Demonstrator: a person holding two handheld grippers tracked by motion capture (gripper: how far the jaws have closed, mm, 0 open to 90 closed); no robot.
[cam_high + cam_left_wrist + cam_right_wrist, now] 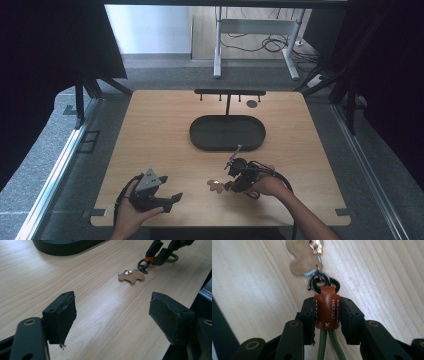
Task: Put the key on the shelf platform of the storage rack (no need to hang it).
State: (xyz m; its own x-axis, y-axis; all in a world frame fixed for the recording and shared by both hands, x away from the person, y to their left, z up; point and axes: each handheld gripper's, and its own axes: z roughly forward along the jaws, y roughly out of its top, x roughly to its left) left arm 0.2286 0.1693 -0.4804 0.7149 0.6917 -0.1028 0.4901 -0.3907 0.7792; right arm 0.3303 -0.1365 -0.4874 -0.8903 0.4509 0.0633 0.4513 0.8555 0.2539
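A keychain lies on the wooden table (165,130): an orange leather tab (326,307) on a green cord (329,345), dark metal rings (322,282) and a tan animal-shaped charm (131,276) (216,186). My right gripper (327,312) is shut on the leather tab, the charm resting on the table just beyond its jaws. In the high view the right gripper (231,186) sits low at the table's front right. My left gripper (112,320) stands open and holds nothing, pointing across the table at the charm; it shows at the front left (172,200).
A black oval tray (227,133) lies mid-table, with a black T-shaped hanger stand (229,93) with small pegs behind it. A small dark disc (252,104) lies near the back right. The table's front edge runs just below both hands.
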